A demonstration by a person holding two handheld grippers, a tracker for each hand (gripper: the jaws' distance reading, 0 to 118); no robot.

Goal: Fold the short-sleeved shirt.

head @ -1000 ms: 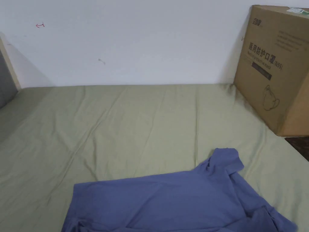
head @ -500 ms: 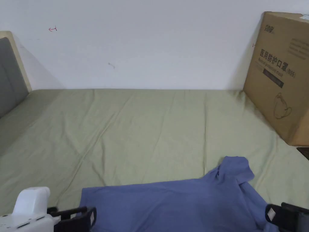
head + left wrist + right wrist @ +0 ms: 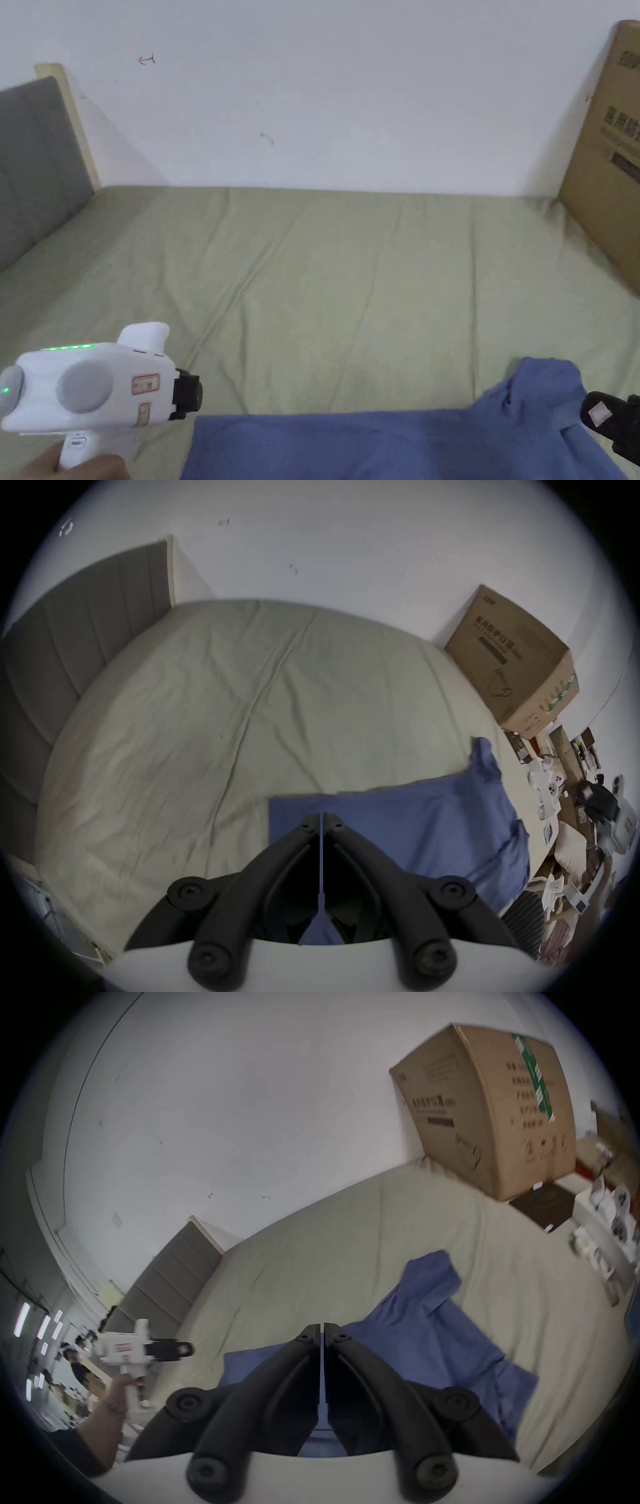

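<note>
The blue shirt [image 3: 400, 444] lies spread on the green sheet [image 3: 350, 269] at the near edge of the bed, one sleeve [image 3: 544, 381] poking up toward the box [image 3: 609, 156] on the right, and no fold shows in it so far. The left gripper [image 3: 322, 817] hovers over the shirt's left edge with its jaws together and nothing between them; the right gripper [image 3: 322, 1326] hangs over the middle of the shirt, jaws likewise together and empty. The step in hand looks like the approach for a first grasp. To do it well, part the jaws before coming down, take a single layer at two matching corners, and lift both ends level so the cloth does not bunch. The sheet is wrinkled and loose, so a deep bite may catch it along with the shirt.
</note>
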